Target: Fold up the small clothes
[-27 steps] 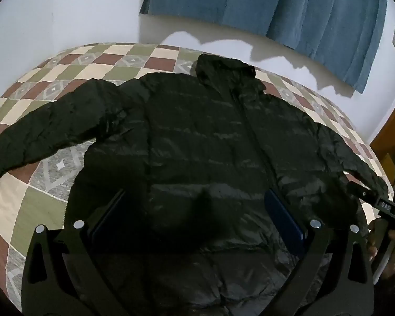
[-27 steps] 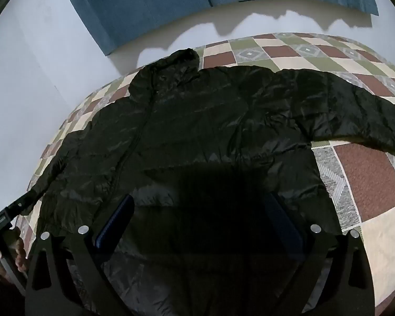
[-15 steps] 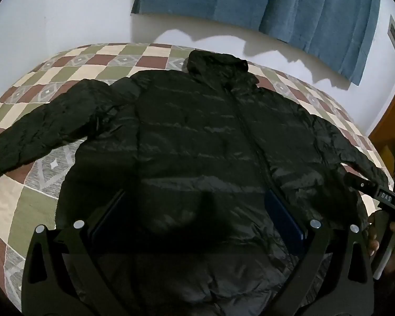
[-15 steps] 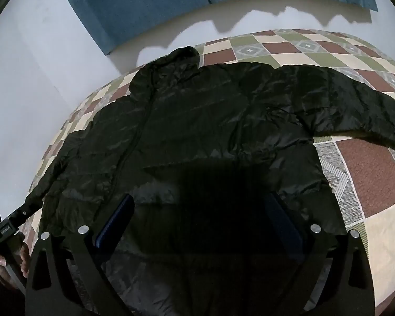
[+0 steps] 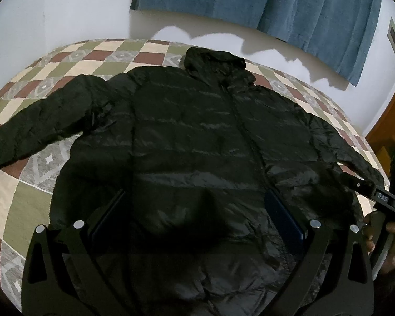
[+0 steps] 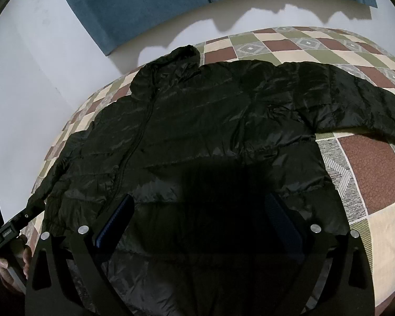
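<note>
A black puffer jacket [image 5: 192, 142] lies flat and zipped on a checked bedspread [image 5: 26, 202], collar toward the far wall, both sleeves spread out. It also shows in the right wrist view [image 6: 210, 131]. My left gripper [image 5: 194, 210] is open and empty, hovering above the jacket's lower front. My right gripper [image 6: 197, 213] is open and empty above the lower front too. The right gripper also shows at the right edge of the left wrist view, by the sleeve cuff [image 5: 366, 173].
The bed stands against a white wall [image 5: 65, 13] with a blue curtain [image 5: 276, 2] hanging above it. Bare bedspread [image 6: 376, 173] lies to the right of the jacket. A wooden door edge [image 5: 392, 121] is at the far right.
Both views have shifted slightly; the jacket sits a little lower and nearer in frame. Both grippers stay open and the jacket has not moved.
</note>
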Motion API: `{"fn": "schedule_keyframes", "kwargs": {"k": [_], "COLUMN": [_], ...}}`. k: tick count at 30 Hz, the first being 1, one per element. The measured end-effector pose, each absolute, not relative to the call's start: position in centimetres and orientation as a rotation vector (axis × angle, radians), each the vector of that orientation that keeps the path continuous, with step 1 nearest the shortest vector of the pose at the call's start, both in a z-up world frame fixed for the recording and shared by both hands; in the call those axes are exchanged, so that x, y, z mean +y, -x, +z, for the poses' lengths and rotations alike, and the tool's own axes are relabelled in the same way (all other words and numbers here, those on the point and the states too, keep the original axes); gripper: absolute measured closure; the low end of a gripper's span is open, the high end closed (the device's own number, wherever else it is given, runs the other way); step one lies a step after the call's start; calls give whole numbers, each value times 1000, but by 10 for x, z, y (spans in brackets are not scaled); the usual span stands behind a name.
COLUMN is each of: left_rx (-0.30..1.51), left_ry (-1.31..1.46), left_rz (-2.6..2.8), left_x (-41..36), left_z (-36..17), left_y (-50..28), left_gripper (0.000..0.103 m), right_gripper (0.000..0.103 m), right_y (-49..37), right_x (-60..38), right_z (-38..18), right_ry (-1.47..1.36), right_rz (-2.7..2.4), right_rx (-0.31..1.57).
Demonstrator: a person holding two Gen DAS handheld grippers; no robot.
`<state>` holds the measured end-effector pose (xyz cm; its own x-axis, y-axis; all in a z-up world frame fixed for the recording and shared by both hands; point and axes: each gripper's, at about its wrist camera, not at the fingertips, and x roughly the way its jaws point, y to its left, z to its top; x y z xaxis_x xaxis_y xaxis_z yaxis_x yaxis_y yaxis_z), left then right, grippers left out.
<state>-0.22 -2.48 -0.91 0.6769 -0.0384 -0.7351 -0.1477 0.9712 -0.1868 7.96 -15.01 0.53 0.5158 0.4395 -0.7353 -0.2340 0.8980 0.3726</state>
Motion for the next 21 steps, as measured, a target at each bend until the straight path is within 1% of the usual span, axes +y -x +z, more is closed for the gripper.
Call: {"fn": "schedule_keyframes", "kwargs": {"k": [21], "left_rx": [825], "left_ry": [246], "left_rz": [43], "left_x": [-28], "left_z": [-6], "left_y": [3], "left_gripper": [2], "right_gripper": [4], "right_y": [-79], "right_x": [-147], "right_z": [7], "right_ry": [-239], "right_rz": [412], "right_rx": [947]}}
